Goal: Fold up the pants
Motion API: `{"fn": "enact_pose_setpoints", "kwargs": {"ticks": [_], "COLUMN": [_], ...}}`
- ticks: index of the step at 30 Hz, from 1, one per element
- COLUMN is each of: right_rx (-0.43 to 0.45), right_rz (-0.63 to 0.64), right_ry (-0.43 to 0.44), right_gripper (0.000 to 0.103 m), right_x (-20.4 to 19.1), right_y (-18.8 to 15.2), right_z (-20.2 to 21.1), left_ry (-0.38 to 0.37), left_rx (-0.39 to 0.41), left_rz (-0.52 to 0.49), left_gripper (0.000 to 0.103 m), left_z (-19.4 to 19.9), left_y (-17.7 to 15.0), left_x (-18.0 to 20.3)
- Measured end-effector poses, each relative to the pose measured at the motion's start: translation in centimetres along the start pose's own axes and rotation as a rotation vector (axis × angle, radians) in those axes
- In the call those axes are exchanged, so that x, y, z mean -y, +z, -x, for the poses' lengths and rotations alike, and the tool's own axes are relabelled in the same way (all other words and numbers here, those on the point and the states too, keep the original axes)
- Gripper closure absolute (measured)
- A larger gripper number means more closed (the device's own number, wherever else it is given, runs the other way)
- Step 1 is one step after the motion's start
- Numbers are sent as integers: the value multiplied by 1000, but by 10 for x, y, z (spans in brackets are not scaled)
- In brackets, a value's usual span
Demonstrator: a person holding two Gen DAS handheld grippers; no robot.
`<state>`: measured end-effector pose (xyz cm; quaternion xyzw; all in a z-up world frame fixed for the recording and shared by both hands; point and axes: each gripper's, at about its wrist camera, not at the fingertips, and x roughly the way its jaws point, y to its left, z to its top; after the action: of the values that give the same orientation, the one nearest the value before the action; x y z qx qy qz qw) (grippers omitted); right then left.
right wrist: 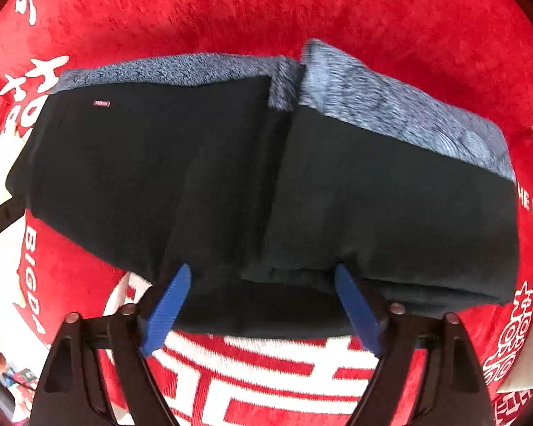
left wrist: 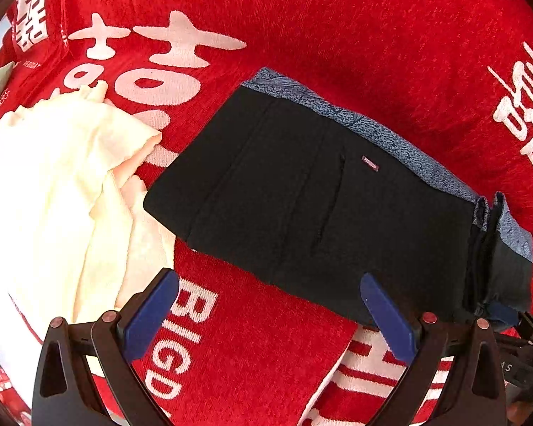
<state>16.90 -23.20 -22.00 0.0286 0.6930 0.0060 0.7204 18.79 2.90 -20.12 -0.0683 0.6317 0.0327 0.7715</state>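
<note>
1. Pants (left wrist: pixel 302 191): matt black cloth, smooth, lined with fuzzy blue-grey fleece (right wrist: pixel 391 106).
2. Blanket (left wrist: pixel 337 17): red plush, short rough pile, white print.
3. Towel (left wrist: pixel 60 177): cream, soft cloth.
4. Hand-held gripper pads (right wrist: pixel 167 301): ribbed blue, on black matt plastic arms.

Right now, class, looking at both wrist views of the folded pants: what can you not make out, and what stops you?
- Small label on the pants: lettering too small, both views.
- Underside layers of the fold: hidden by the top panel.
- Grey lining: blurred, right wrist view.
- Cream cloth: overexposed and cut by the left edge, left wrist view.
- Red blanket: its characters are cut at the edges.
</note>
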Motion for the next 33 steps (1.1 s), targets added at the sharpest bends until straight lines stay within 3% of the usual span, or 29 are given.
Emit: {"fn": "enact_pose_setpoints", "kwargs": {"ticks": [15,27,30,33], "right_rx": [69,72,84,94], "right_rz": [182,171,164,156], "right_ry": [-40,-38,-36,-26], "right_gripper": [16,16,16,16], "right_x": [-50,-40,-36,-31], "right_y": [5,9,8,5], "right_z": [28,28,32,37], "left_ry": [-14,-29,-58,-138], "left_rx": [-26,-23,-19,-22], "left_rz": [33,38,47,96], "left_gripper": [0,0,0,0], "left_z": [-11,-14,-15,-17], "left_y": [9,13,15,14], "left_x": [-10,-5,-7,-15]}}
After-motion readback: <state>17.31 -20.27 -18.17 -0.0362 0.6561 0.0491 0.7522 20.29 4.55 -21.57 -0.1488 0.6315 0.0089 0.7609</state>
